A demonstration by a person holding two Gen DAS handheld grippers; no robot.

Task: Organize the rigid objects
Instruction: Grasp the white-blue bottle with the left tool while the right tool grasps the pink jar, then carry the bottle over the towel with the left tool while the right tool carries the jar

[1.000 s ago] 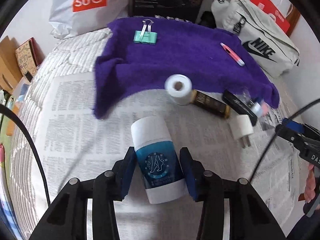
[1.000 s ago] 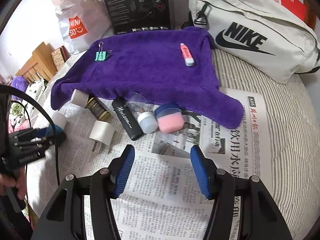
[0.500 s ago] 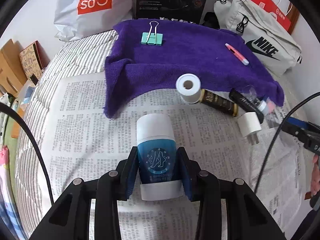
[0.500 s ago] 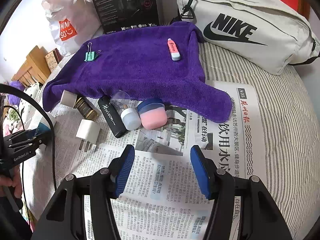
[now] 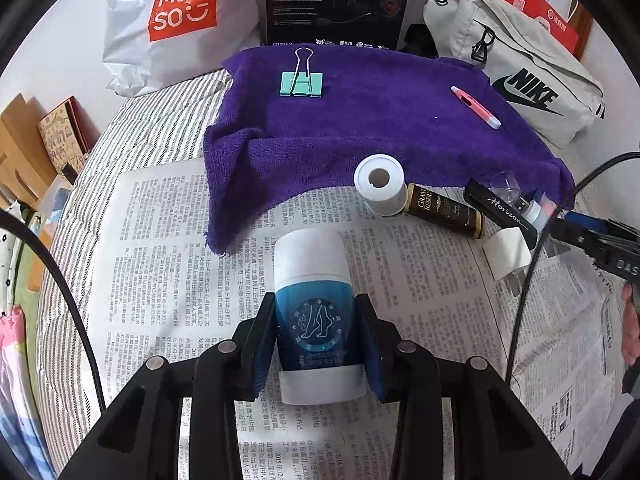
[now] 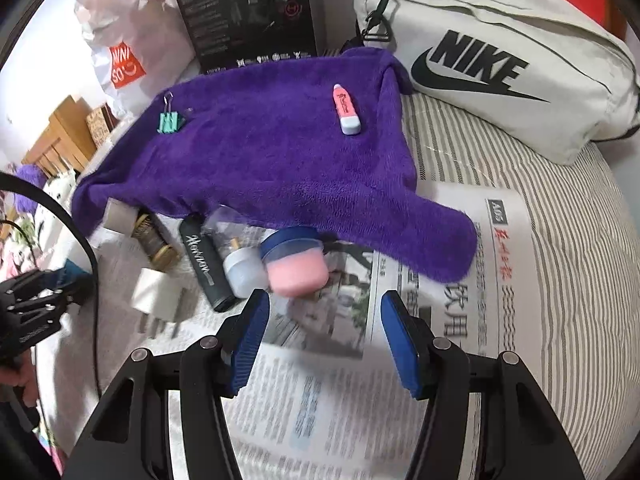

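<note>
My left gripper (image 5: 316, 316) is shut on a white and blue bottle (image 5: 310, 276), held over the newspaper (image 5: 160, 248). Ahead lies a purple towel (image 5: 360, 120) with a teal binder clip (image 5: 301, 82) and a pink pen-like stick (image 5: 476, 108) on it. My right gripper (image 6: 324, 312) is open and empty, just short of a pink jar with a blue lid (image 6: 294, 264). Next to the jar lie a small white jar (image 6: 242, 270), a black Horizon tube (image 6: 204, 264), a dark gold-banded tube (image 6: 150, 240), a white plug (image 6: 154, 292) and a white roll (image 6: 118, 216).
A Nike bag (image 6: 500, 60) sits at the back right, a black box (image 6: 248, 8) and a Miniso bag (image 5: 176, 12) behind the towel. The striped bed cover (image 6: 560, 240) shows beside the newspaper. Cables (image 5: 532, 260) cross the right side.
My left gripper closed on the bottle and straightened it, moving toward the towel. My right gripper moved forward toward the pink jar, still open.
</note>
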